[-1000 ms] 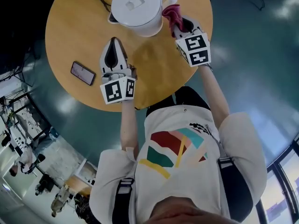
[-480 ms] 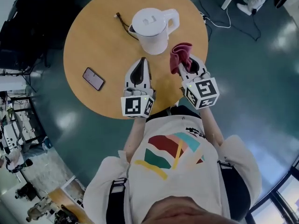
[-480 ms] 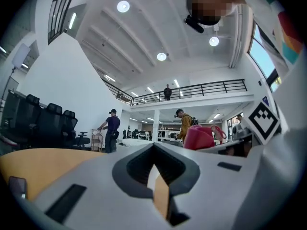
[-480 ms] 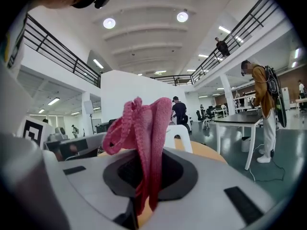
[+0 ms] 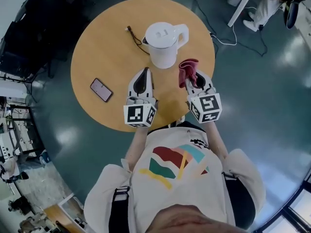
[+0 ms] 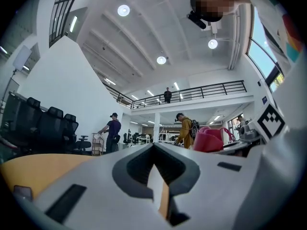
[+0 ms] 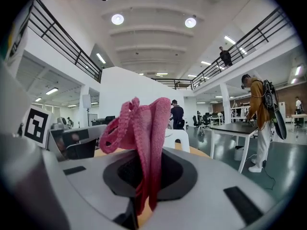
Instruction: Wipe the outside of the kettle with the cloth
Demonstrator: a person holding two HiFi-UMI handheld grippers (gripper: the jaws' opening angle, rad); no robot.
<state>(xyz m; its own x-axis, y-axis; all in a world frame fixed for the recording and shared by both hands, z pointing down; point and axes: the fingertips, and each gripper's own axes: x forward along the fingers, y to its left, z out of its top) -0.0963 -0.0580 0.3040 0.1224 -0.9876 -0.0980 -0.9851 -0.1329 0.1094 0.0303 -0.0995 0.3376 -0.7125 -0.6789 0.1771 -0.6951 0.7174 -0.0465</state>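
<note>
The white kettle (image 5: 164,43) stands upright on the far half of the round wooden table (image 5: 102,52), handle to the right. My right gripper (image 5: 191,77) hovers just near-right of it, shut on a pink cloth (image 5: 187,69) that sticks up out of the jaws, a small gap away from the kettle. In the right gripper view the cloth (image 7: 146,123) hangs folded between the right gripper's (image 7: 144,195) jaws. My left gripper (image 5: 144,72) sits near-left of the kettle, shut and holding nothing. In the left gripper view its jaws meet with nothing between them (image 6: 154,150), and the kettle is hidden.
A phone (image 5: 101,90) lies on the table's left side. A black cable (image 5: 134,35) runs from the kettle's base to the far left. A white desk leg (image 5: 239,6) and a floor cable (image 5: 224,33) are beyond the table's right edge. People walk in the background.
Both grippers have drawn back from the kettle toward the person. The cloth, which was against the kettle's right side, now hangs clear of it. The left gripper stays shut.
</note>
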